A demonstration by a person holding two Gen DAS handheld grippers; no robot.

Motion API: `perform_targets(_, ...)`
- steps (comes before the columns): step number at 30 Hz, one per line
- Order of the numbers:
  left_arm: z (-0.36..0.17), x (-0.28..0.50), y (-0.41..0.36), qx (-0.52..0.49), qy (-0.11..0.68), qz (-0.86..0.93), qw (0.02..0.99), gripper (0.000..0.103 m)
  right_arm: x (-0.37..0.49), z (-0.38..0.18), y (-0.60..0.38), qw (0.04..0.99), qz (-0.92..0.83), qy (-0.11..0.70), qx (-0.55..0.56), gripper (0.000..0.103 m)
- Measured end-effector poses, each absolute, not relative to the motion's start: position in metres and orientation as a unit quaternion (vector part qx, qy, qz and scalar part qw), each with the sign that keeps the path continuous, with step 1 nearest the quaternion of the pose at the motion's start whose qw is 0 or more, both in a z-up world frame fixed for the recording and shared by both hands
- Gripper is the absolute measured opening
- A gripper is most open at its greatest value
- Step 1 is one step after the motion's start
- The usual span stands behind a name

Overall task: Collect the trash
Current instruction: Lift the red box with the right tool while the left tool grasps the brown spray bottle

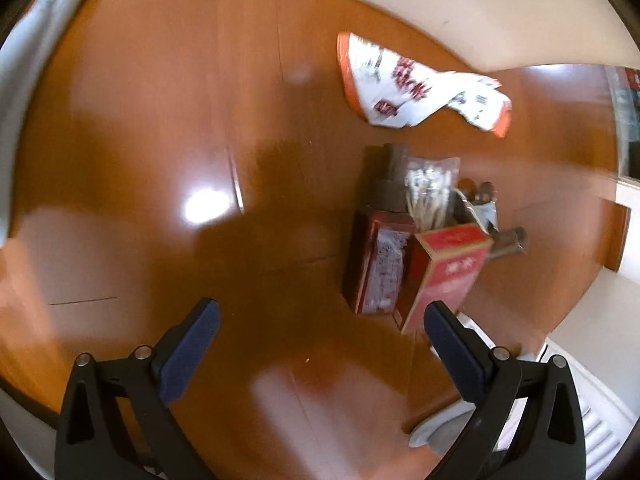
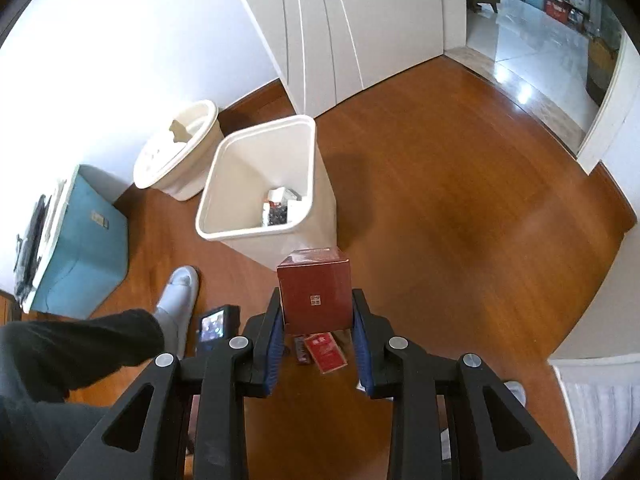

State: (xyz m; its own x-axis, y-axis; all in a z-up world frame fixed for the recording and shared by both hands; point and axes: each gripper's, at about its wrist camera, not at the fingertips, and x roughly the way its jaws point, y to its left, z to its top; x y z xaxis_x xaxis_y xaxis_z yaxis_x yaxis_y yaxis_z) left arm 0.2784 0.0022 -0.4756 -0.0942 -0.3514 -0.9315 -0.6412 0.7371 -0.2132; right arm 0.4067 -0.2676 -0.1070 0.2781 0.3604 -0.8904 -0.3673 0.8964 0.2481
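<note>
A white square bin (image 2: 256,184) stands on the wooden floor (image 2: 460,220); the right gripper (image 2: 316,340) pinches a dark red box (image 2: 314,292) near it, while the left gripper (image 1: 320,344) hangs spread above a crumpled wrapper (image 1: 420,88)

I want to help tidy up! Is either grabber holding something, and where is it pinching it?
The right gripper pinches a dark red box by its two opposite sides, near the bottom. The left gripper is open and holds nothing.
</note>
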Motion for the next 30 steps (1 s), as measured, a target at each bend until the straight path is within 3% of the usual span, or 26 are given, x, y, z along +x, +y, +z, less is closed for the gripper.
perform_targets(8,-0.500,0.295,-0.020,-0.314,0.736,0.128,0.586,0.103,0.397,-0.114,-0.298,0.789,0.225,0.570,0.043,0.032)
perform_targets(30,-0.475,0.268,-0.007,-0.319,0.716,0.163,0.600,0.101,0.391,-0.118,-0.295,0.786,0.234,0.570,0.051,0.032)
